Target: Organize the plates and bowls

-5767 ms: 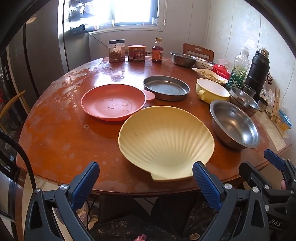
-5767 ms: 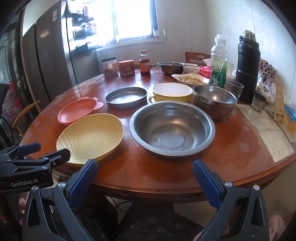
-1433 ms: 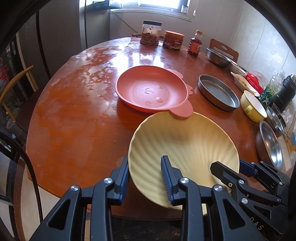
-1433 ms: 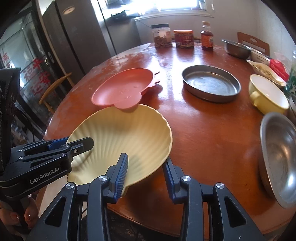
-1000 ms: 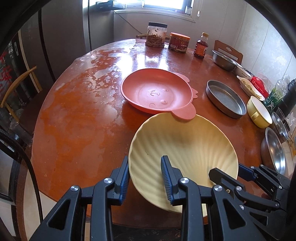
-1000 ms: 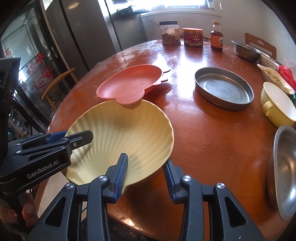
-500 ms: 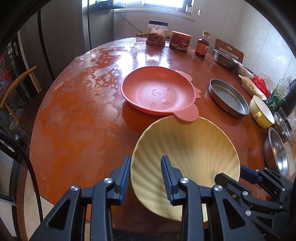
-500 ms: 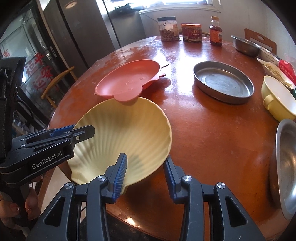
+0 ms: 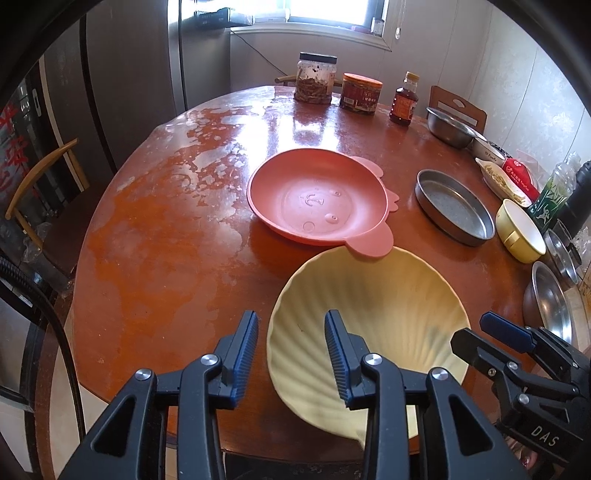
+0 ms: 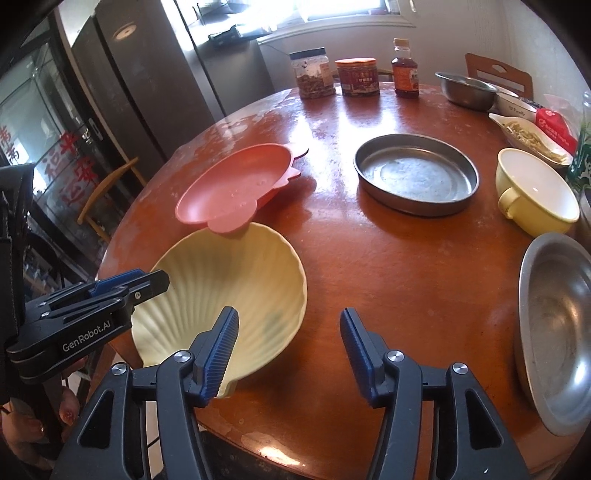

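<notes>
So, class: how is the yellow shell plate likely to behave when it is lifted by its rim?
Probably stiff: the yellow shell plate shows no sag where the left gripper clamps its rim. Likely light, perhaps plastic, given its thin edge. Its glossy ribs may let it slip or pivot in a one-sided grip.

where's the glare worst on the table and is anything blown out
Left wrist view: window blown out to white, glare streaks on the far table before the jars. Right wrist view: same window overexposed, sheen on the table near the metal pan; fisheye bends edges.
</notes>
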`<state>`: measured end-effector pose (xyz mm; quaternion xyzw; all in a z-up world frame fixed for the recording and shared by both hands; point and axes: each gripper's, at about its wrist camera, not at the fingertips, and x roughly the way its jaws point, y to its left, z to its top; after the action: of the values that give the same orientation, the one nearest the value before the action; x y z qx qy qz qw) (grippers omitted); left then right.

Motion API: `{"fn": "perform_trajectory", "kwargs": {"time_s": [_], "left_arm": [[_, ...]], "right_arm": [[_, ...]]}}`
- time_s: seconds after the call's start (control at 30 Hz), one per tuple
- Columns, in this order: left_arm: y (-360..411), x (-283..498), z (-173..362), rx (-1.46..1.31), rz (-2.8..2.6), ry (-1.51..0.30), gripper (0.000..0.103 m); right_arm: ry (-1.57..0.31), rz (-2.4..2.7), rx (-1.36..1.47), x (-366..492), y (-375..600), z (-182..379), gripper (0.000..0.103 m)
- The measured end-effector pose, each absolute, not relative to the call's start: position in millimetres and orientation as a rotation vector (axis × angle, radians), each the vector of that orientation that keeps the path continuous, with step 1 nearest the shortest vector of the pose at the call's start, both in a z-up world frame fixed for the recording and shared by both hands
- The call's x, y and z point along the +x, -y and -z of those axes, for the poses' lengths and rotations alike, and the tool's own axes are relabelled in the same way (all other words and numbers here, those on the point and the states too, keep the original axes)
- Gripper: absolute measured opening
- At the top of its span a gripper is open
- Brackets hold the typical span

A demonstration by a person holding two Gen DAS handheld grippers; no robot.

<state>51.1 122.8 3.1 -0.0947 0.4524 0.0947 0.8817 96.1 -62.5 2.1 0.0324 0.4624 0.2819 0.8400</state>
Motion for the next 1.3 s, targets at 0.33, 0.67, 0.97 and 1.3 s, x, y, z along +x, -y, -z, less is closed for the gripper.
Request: {"fn": "perform_trajectory", "kwargs": {"time_s": [0.33, 0.67, 0.97, 1.3], "left_arm": [[-147, 60, -26, -0.218, -0.245, -0.88, 0.047], [-180, 103, -29, -0.245, -0.274, -0.888, 0.047], [-195, 150, 0, -0.273, -0.253, -0.983, 0.047], [-193, 169, 18, -0.334, -0.152, -1.022, 0.041]], "right_arm": [[-0.944, -0.602, 0.098, 118, 59, -22, 0.06], [-0.949, -0.615, 0.079, 163, 24, -30, 0.06], [-1.005, -0.597, 0.079, 206, -4, -4, 0.059], [-1.017, -0.629, 0.043, 217, -18, 7, 0.032]]}}
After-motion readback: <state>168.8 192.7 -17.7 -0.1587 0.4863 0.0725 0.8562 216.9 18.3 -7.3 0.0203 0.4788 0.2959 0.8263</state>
